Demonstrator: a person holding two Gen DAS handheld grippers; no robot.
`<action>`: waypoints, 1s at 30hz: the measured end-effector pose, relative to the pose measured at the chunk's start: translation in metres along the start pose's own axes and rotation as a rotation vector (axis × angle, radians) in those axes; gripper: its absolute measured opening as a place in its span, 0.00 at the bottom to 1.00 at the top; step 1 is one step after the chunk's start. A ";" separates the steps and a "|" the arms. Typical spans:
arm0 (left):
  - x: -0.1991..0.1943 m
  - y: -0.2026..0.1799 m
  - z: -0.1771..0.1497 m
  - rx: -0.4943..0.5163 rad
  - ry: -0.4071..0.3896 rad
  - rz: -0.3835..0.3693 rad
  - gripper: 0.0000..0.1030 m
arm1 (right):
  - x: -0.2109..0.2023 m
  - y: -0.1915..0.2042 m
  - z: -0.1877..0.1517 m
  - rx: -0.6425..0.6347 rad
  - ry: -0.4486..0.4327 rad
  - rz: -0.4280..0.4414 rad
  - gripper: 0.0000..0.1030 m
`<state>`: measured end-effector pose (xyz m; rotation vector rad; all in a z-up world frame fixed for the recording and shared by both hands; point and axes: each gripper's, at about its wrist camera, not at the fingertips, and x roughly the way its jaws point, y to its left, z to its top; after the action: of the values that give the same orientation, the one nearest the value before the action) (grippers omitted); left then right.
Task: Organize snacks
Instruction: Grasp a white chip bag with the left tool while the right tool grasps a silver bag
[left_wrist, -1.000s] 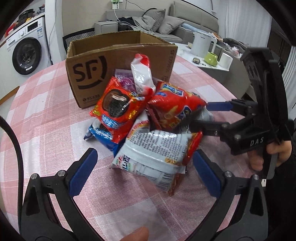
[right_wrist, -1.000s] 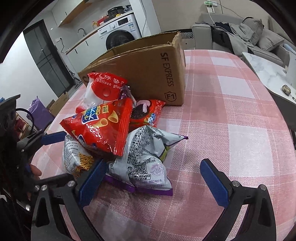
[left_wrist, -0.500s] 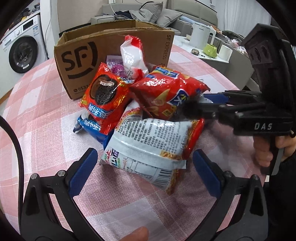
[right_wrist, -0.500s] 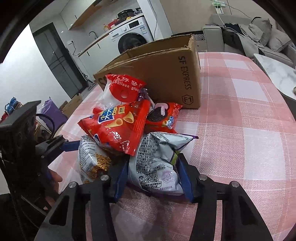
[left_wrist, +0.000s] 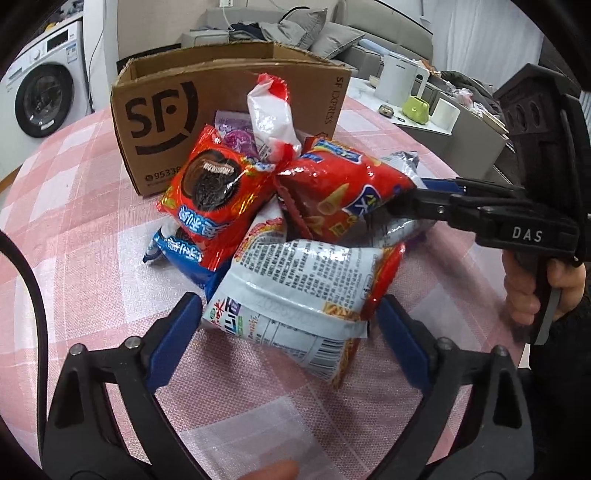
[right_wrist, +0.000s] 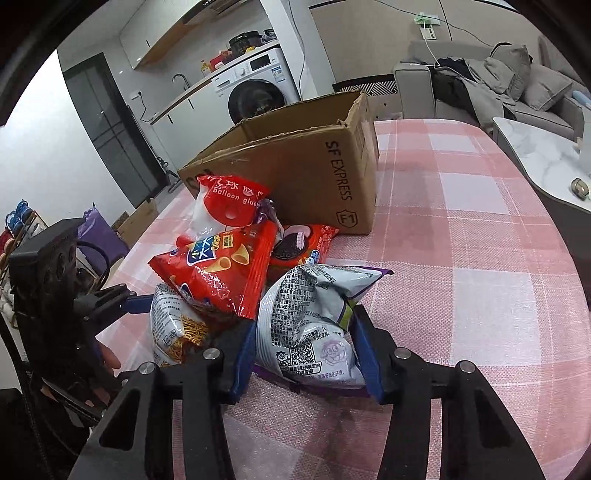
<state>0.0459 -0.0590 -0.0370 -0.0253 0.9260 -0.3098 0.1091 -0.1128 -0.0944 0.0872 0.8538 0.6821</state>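
Both grippers are at the snack pile. The right gripper (right_wrist: 304, 347) squeezes a silver-grey snack bag (right_wrist: 314, 325). The left gripper (left_wrist: 288, 332) is wide around a white noodle bag (left_wrist: 295, 291), not pinching yet. All the snacks lie heaped on the pink checked table (right_wrist: 480, 295). At 12 o'clock, the cardboard box (left_wrist: 221, 107) waits, so sorting looks barely started.
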 end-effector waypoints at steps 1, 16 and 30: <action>-0.001 -0.001 -0.001 0.007 -0.003 -0.008 0.85 | 0.000 0.000 0.000 0.000 0.002 0.000 0.47; -0.025 0.004 -0.005 0.072 -0.028 -0.035 0.69 | -0.002 -0.006 -0.001 0.005 -0.008 -0.017 0.47; -0.034 0.007 -0.012 0.073 -0.026 -0.104 0.69 | -0.015 -0.020 0.000 0.038 -0.054 -0.083 0.47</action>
<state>0.0197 -0.0419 -0.0188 -0.0108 0.8886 -0.4386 0.1126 -0.1374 -0.0912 0.1031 0.8142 0.5837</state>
